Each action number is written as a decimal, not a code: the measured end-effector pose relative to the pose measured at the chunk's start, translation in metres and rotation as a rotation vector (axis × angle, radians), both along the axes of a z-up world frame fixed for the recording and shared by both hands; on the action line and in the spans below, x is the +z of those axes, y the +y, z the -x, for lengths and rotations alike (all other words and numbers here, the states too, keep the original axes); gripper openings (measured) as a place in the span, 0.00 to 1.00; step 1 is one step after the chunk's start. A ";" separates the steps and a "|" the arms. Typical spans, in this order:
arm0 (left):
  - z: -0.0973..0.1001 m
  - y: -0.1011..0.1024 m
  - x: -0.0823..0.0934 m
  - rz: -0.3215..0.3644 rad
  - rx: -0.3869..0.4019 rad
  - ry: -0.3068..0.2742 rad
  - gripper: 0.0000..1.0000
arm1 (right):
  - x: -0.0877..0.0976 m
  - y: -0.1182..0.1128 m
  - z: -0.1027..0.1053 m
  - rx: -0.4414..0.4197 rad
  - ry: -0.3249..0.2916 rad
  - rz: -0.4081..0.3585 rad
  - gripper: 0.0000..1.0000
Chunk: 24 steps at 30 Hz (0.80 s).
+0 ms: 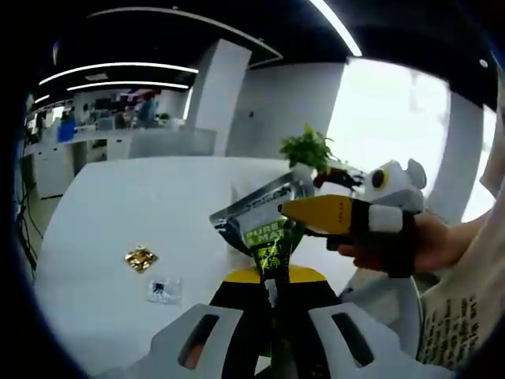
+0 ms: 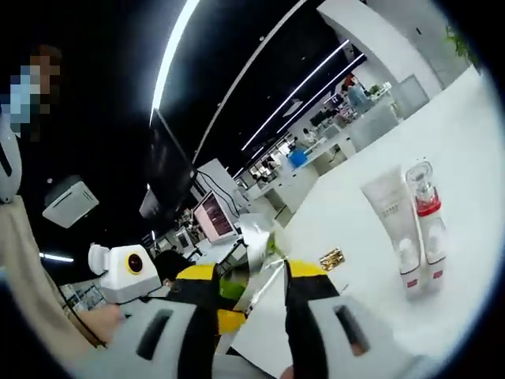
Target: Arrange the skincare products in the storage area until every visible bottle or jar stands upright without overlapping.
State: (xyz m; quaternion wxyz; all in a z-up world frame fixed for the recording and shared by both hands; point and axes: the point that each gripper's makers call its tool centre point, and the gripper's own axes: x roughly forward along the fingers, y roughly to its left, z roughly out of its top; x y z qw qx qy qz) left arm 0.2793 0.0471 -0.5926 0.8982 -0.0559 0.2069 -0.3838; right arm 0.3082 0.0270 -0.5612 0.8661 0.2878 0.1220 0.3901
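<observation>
A silver pouch with a green label hangs upright above the white table. My left gripper is shut on its lower end. My right gripper, held in a hand, comes in from the right with its yellow tips at the pouch's upper edge. In the right gripper view, the pouch runs between my right gripper's jaws, which stand apart. A white tube and a clear bottle with a red band stand upright side by side on the table.
A small gold packet and a flat white sachet lie on the table to the left. A potted plant stands at the far edge. Desks and monitors fill the office behind.
</observation>
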 end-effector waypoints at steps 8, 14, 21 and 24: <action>0.007 -0.001 -0.006 -0.030 0.003 -0.004 0.14 | 0.002 0.010 0.014 0.073 0.034 -0.026 0.11; 0.011 0.006 -0.006 0.000 0.039 0.011 0.30 | 0.006 0.012 0.023 0.140 0.031 -0.029 0.07; 0.013 0.006 0.002 0.050 0.018 0.046 0.43 | 0.013 0.007 0.020 0.161 0.024 -0.058 0.04; 0.014 0.004 0.004 0.065 -0.009 0.061 0.51 | 0.013 0.003 0.018 0.171 0.009 -0.035 0.04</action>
